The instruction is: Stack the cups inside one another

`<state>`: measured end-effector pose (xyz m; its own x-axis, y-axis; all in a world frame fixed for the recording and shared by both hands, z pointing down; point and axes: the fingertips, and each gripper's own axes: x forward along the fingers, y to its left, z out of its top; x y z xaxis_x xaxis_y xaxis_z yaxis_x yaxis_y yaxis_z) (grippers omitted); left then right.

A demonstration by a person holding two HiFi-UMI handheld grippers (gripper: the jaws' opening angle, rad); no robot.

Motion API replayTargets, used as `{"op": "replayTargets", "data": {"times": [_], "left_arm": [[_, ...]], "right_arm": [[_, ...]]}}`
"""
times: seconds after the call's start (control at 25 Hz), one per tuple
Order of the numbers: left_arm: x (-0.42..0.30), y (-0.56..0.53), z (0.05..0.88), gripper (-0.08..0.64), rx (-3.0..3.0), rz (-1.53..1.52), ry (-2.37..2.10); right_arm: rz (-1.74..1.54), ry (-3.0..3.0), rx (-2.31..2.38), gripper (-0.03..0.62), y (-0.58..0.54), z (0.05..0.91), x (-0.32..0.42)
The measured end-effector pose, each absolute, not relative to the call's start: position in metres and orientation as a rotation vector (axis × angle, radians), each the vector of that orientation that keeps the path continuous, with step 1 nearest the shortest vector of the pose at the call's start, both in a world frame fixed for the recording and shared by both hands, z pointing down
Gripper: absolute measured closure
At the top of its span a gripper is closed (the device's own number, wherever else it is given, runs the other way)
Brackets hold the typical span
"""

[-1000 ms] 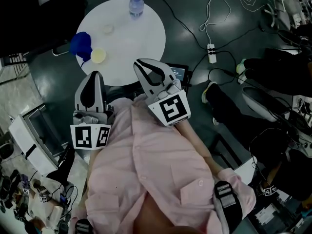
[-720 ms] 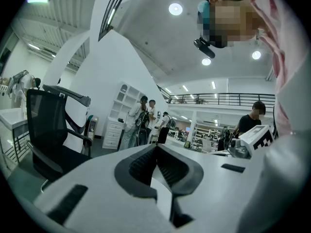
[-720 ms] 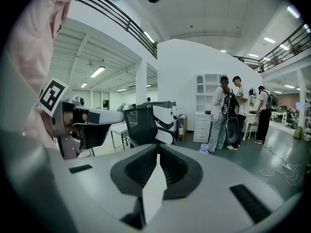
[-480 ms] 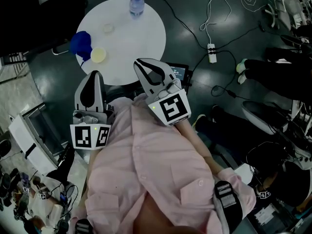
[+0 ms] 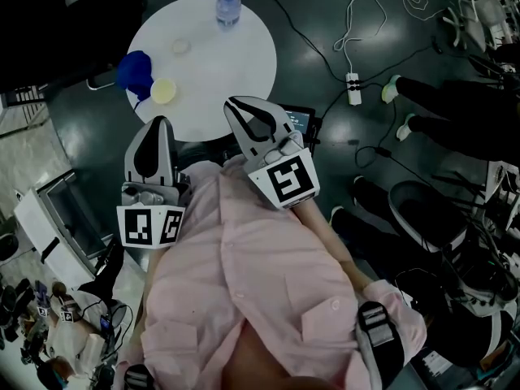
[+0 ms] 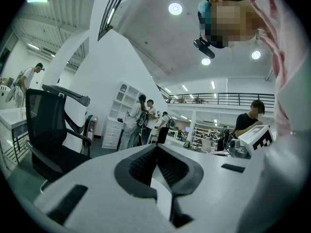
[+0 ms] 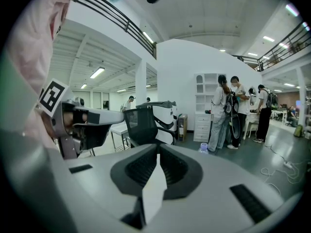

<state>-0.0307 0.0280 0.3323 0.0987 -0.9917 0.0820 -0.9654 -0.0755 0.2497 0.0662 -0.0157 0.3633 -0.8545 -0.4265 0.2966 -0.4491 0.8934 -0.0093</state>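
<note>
Three cups stand on the left part of a round white table (image 5: pixel 231 67) in the head view: a blue cup (image 5: pixel 134 72), a yellow cup (image 5: pixel 163 92) and a small clear cup (image 5: pixel 179 47). My left gripper (image 5: pixel 158 123) is held near my chest, off the table's near edge, with its jaws shut and empty. My right gripper (image 5: pixel 232 103) is beside it, its tip over the table's near rim, also shut on nothing. The left gripper view shows the left gripper (image 6: pixel 156 147) with jaws closed together, and the right gripper view shows the same for the right gripper (image 7: pixel 158 153); no cup appears in either.
A water bottle (image 5: pixel 227 7) stands at the table's far edge. A power strip (image 5: pixel 353 88) and cables lie on the dark floor to the right, where people's legs and shoes (image 5: pixel 390 89) are. A black office chair (image 6: pixel 53 130) and standing people (image 7: pixel 228 110) are around.
Both grippers stay where they were, shut. The legs and shoes of the people at the right have shifted across the floor.
</note>
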Motion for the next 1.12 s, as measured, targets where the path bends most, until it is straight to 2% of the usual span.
{"op": "replayTargets", "data": {"times": [1.12], "left_arm": [[-0.0302, 0.0184, 0.3379, 0.541, 2.136, -0.157, -1.897]], "right_arm": [[0.148, -2.745, 0.687, 0.555, -0.0219, 0.3668, 0.0681]]}}
